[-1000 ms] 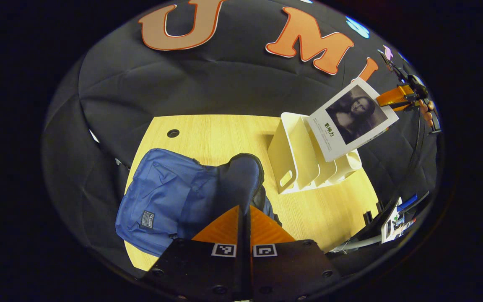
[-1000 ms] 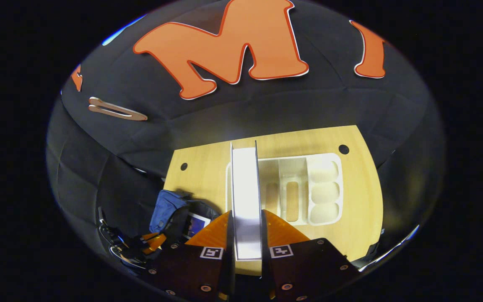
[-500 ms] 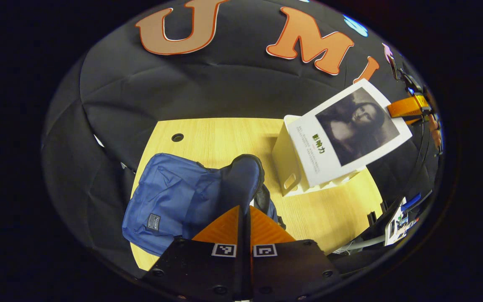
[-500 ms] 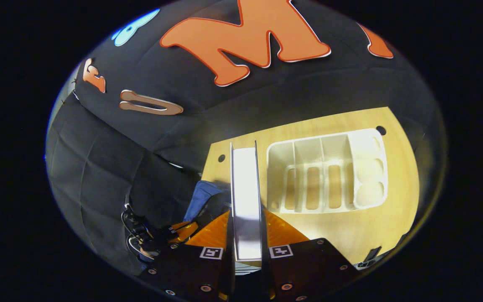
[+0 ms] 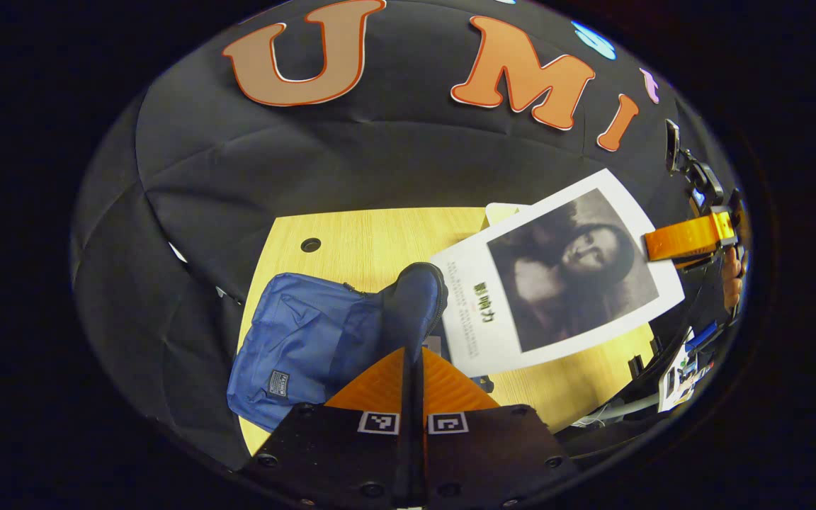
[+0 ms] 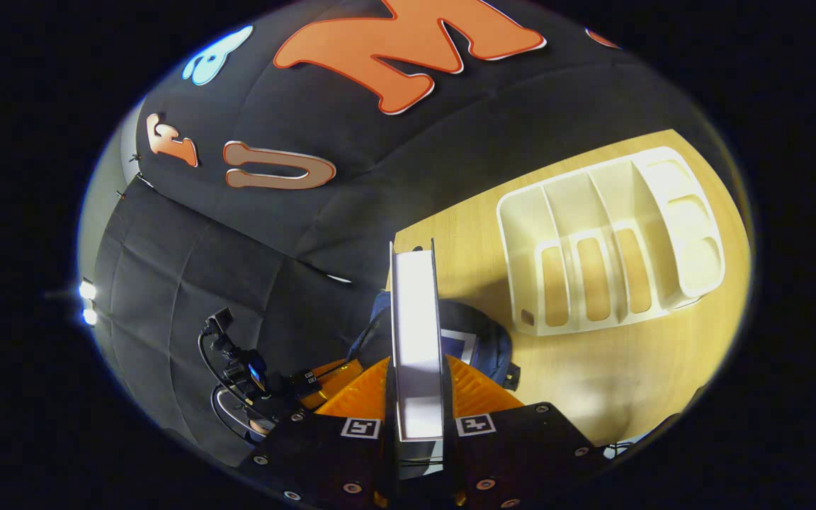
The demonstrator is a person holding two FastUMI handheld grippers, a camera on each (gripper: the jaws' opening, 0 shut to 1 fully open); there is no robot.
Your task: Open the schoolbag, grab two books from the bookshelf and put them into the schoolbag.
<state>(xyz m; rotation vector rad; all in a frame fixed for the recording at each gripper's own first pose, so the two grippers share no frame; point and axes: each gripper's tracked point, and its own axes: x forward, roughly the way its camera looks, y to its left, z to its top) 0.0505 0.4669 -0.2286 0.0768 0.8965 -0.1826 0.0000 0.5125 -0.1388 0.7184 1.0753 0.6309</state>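
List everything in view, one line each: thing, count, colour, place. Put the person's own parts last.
Schoolbag: one, blue, on the table's left part, flap pinched up.
Book: one, white cover with a dark portrait, held in the air above the bag's opening.
Second book: one, partly seen inside the open bag.
Bookshelf: one, cream, slots empty, on the table.
Table: one, light wood.
Left tool: one, shut on the schoolbag's flap.
Right tool: one, shut on the book.

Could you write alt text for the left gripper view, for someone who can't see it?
The left claw pinches the blue schoolbag's flap, holding it up. The right claw carries a white book with a portrait cover above a wooden table.
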